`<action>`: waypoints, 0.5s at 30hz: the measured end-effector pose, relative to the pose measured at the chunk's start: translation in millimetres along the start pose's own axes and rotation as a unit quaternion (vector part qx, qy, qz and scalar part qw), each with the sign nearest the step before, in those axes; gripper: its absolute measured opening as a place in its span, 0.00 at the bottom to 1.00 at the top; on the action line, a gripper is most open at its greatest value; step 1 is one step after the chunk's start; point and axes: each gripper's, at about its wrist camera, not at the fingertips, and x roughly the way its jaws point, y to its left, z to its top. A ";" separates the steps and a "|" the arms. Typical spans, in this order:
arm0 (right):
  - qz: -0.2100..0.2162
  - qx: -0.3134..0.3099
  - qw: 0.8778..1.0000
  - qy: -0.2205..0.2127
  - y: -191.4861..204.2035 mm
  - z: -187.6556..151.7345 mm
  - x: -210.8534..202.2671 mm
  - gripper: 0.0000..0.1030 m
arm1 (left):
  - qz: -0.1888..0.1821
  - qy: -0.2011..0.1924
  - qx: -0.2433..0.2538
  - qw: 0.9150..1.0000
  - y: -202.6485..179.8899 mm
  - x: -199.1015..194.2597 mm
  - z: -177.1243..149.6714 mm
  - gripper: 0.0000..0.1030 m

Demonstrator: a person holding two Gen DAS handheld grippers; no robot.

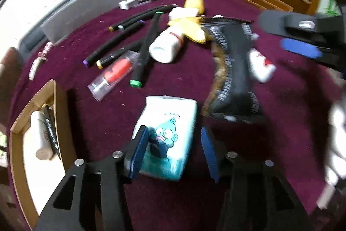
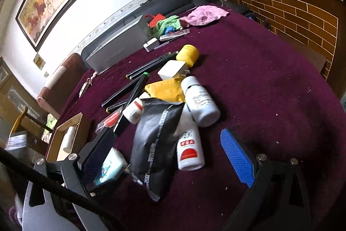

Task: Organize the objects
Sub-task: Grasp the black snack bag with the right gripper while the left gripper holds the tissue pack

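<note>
A tissue pack printed with a teal cartoon lies on the maroon tablecloth. My left gripper hovers over its near end; the left pad overlaps the pack and the right pad stands clear of its edge, so the jaws are open. My right gripper is spread wide around a black pouch and a white bottle with a red label, touching neither. It also shows at the upper right of the left wrist view as the right gripper. The black pouch looks blurred there.
A cardboard box at the left table edge holds a white bottle and a black marker. Several black markers, a red item in a clear case, another white bottle, a yellow packet, a charger, a yellow jar and cloths lie beyond.
</note>
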 end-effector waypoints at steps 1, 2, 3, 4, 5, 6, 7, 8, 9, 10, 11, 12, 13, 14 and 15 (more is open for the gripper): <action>0.003 -0.002 1.000 0.004 2.0 -0.6 0.2 0.97 | 0.011 -0.002 0.006 1.000 -3.9 3.3 0.3 0.48; 0.006 -0.005 1.000 0.010 4.1 -1.6 0.9 0.97 | 0.018 -0.010 0.008 1.000 -7.4 3.5 0.6 0.48; 0.008 -0.006 1.000 0.013 5.8 -2.6 1.9 0.97 | 0.015 -0.010 0.005 1.000 -9.1 2.9 0.6 0.41; 0.010 -0.007 1.000 0.018 7.7 -4.0 2.9 0.97 | 0.008 -0.014 0.001 1.000 -8.9 0.2 0.4 0.28; 0.012 -0.008 1.000 0.021 9.2 -5.0 3.4 0.97 | -0.007 -0.021 -0.005 1.000 -7.2 -4.1 -0.5 0.22; 0.013 -0.010 1.000 0.023 11.0 -5.8 4.0 0.97 | -0.020 -0.027 -0.018 0.999 -3.3 -9.8 -1.8 0.15; 0.011 -0.013 1.000 0.026 13.1 -6.6 4.7 0.97 | -0.025 -0.034 -0.027 0.999 0.8 -14.5 -2.5 0.11; 0.008 -0.017 0.999 0.028 15.3 -7.0 5.9 0.97 | -0.031 -0.042 -0.038 0.998 5.1 -19.7 -4.1 0.10; 0.006 -0.022 0.999 0.031 17.8 -7.3 7.5 0.97 | -0.043 -0.050 -0.056 0.996 11.6 -26.2 -6.8 0.09; 0.005 -0.024 0.999 0.033 19.6 -7.9 8.5 0.97 | -0.054 -0.055 -0.068 0.995 16.9 -31.1 -9.1 0.08; 0.004 -0.027 0.999 0.036 22.2 -8.6 10.0 0.97 | -0.065 -0.060 -0.080 0.993 22.0 -36.0 -11.8 0.08; 0.004 -0.030 0.999 0.040 24.6 -9.4 11.5 0.97 | -0.080 -0.067 -0.094 0.990 28.3 -42.6 -15.9 0.07; 0.005 -0.033 0.999 0.043 27.4 -10.4 13.5 0.97 | -0.093 -0.072 -0.104 0.988 33.1 -46.9 -19.0 0.06; 0.005 -0.035 0.998 0.047 29.8 -11.6 14.9 0.96 | -0.105 -0.077 -0.116 0.985 38.9 -51.7 -22.8 0.05; 0.006 -0.036 0.998 0.051 32.4 -12.9 17.1 0.95 | -0.117 -0.085 -0.128 0.981 45.8 -57.2 -26.6 0.03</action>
